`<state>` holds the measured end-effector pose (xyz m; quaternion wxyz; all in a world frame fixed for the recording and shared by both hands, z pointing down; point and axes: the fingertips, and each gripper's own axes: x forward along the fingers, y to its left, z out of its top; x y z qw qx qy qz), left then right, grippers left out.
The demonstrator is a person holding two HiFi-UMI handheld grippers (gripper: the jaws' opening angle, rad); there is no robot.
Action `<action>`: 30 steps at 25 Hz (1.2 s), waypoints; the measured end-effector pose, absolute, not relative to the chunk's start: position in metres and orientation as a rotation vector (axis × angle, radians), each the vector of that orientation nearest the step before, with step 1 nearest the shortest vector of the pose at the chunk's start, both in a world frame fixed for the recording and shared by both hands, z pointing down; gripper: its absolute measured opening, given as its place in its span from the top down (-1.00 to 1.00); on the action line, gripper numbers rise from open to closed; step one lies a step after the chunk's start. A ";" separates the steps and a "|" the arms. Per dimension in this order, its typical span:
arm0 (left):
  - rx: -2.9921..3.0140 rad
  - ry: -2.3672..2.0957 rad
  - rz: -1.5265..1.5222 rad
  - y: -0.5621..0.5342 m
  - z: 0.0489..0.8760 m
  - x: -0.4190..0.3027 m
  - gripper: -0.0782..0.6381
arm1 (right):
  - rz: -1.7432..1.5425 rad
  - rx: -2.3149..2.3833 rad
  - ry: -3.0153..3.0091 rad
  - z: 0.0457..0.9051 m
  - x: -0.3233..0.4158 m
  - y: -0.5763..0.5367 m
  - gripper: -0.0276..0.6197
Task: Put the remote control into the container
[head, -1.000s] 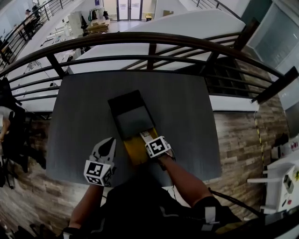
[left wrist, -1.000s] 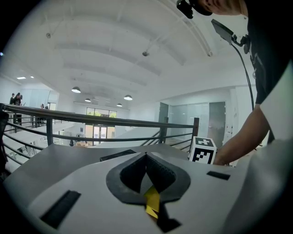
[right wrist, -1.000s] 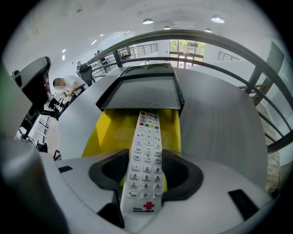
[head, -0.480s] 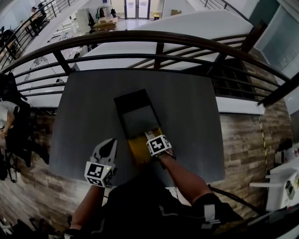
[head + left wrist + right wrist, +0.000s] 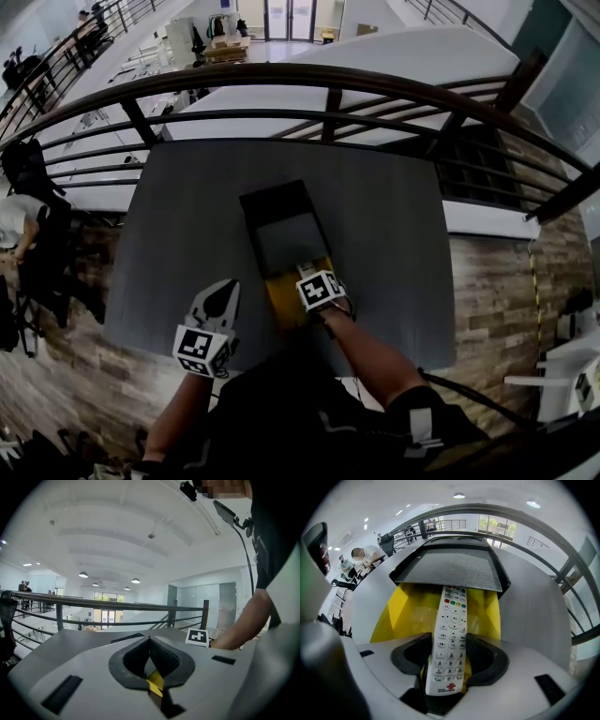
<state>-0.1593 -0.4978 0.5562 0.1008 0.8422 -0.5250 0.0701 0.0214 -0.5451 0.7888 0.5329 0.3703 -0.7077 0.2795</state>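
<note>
Head view: right gripper (image 5: 312,281) sits at the near end of the black, yellow-lined box container (image 5: 286,239). The left gripper (image 5: 222,292) hangs near-left, apart.

Left gripper view: jaws pressed together, empty.

Right gripper view: jaws pinch the slim white plastic remote control (image 5: 450,639) across its lower keypad, its far end over the yellow floor, probably not touching. It looks light, stiff and smooth-sided, so the narrow edges suit a grip.

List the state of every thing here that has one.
Right gripper: shut on the remote control.
Left gripper: shut, empty.
Remote control: held over the container's yellow inside, tip at the lid's edge.
Container: partly open.
Lid: covers the container's far part.
</note>
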 end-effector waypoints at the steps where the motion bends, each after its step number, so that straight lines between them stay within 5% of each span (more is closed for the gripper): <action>1: 2.490 -1.555 0.206 -0.497 0.555 -0.159 0.77 | 0.669 0.874 -1.697 0.791 0.019 -0.544 0.20; 17: 2.485 -1.608 0.210 -0.475 0.546 -0.158 0.77 | 0.656 0.899 -1.768 0.782 0.025 -0.537 0.19; 30: 2.535 -1.608 0.176 -0.445 0.519 -0.126 0.77 | 0.693 1.045 -2.210 0.682 0.013 -0.531 0.20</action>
